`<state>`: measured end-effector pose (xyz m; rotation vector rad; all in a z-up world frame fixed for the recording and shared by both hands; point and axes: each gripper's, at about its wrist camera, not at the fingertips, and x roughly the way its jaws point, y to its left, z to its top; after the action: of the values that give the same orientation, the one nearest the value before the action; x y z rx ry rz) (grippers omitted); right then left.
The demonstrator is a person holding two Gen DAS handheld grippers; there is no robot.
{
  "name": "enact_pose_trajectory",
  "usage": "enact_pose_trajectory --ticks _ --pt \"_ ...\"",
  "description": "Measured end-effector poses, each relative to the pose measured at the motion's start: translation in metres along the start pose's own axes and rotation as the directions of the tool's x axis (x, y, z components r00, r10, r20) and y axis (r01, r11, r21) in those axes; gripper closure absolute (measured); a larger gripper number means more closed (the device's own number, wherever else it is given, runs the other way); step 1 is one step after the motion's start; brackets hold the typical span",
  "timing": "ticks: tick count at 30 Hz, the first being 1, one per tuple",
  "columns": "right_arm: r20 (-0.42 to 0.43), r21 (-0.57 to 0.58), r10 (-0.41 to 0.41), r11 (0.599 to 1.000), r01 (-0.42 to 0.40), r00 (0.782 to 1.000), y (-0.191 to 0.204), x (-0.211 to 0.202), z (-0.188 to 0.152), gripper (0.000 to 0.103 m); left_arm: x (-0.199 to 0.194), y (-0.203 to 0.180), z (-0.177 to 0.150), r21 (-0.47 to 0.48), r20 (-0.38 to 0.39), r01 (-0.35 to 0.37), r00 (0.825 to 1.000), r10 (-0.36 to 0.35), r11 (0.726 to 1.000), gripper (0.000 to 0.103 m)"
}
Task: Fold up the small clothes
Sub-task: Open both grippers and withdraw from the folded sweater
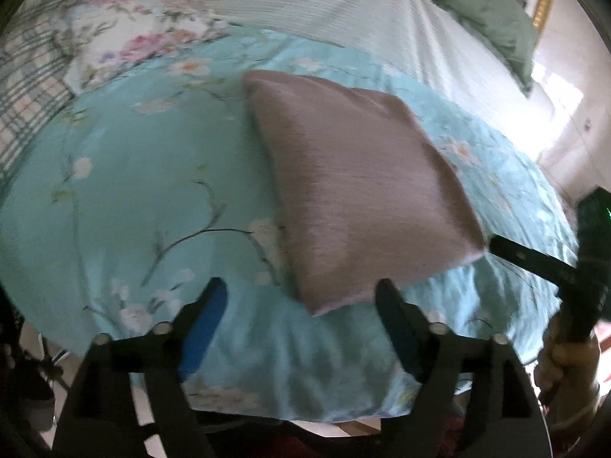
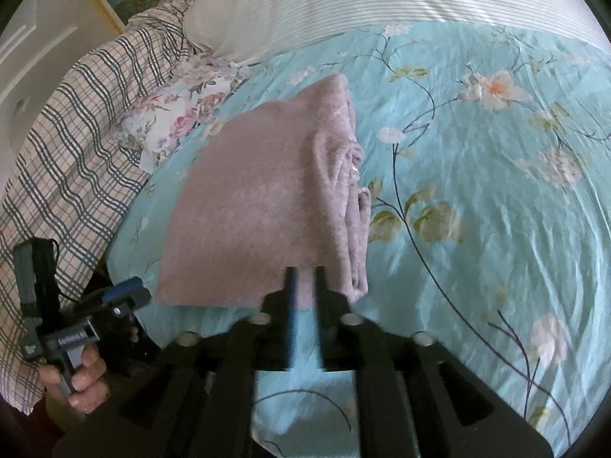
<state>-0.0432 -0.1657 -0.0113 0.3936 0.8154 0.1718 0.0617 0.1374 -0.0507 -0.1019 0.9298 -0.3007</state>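
Left hand-held gripper [image 1: 299,297] spread wide and empty just before the folded mauve knit garment [image 1: 359,191], garment flat on the bed's turquoise floral quilt [image 1: 133,191], right hand-held gripper [image 2: 305,273] narrowly parted at its near edge, gripping nothing

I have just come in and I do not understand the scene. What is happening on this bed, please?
A person is folding small clothes with a handheld gripper in each hand. A pinkish-mauve garment lies folded into a neat rectangle on the light-blue floral bedspread. The left gripper is wide open just before the garment's near corner, holding nothing. The right gripper is at the near edge of the fold, its jaws a little apart and not clamped on the cloth. The fold looks finished.
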Motion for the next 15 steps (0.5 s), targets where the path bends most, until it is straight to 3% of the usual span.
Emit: enact_pose_trajectory --ticks 2,6,11,15 --pt "0.025 -0.024 -0.024 0.999 0.024 0.999 0.004 -0.007 -0.005 0.042 -0.002 0.002 -0.002 0.007 0.004 -0.026 1.000 0.026 1.000 0.021" --pt "0.021 -0.043 -0.043 0.998 0.044 0.999 0.004 -0.013 -0.011 0.042 -0.005 -0.004 -0.008 0.055 0.012 -0.096 0.995 0.096 0.994 0.021" --pt "0.026 -0.002 -0.026 1.000 0.026 0.999 -0.002 -0.018 -0.008 0.042 -0.006 -0.012 -0.010 0.076 0.008 -0.090 0.996 0.090 0.993 0.021" --pt "0.019 -0.043 -0.038 0.998 0.039 0.999 0.010 -0.021 -0.005 0.040 -0.013 -0.020 -0.010 0.122 0.033 -0.135 0.991 0.132 0.983 0.021"
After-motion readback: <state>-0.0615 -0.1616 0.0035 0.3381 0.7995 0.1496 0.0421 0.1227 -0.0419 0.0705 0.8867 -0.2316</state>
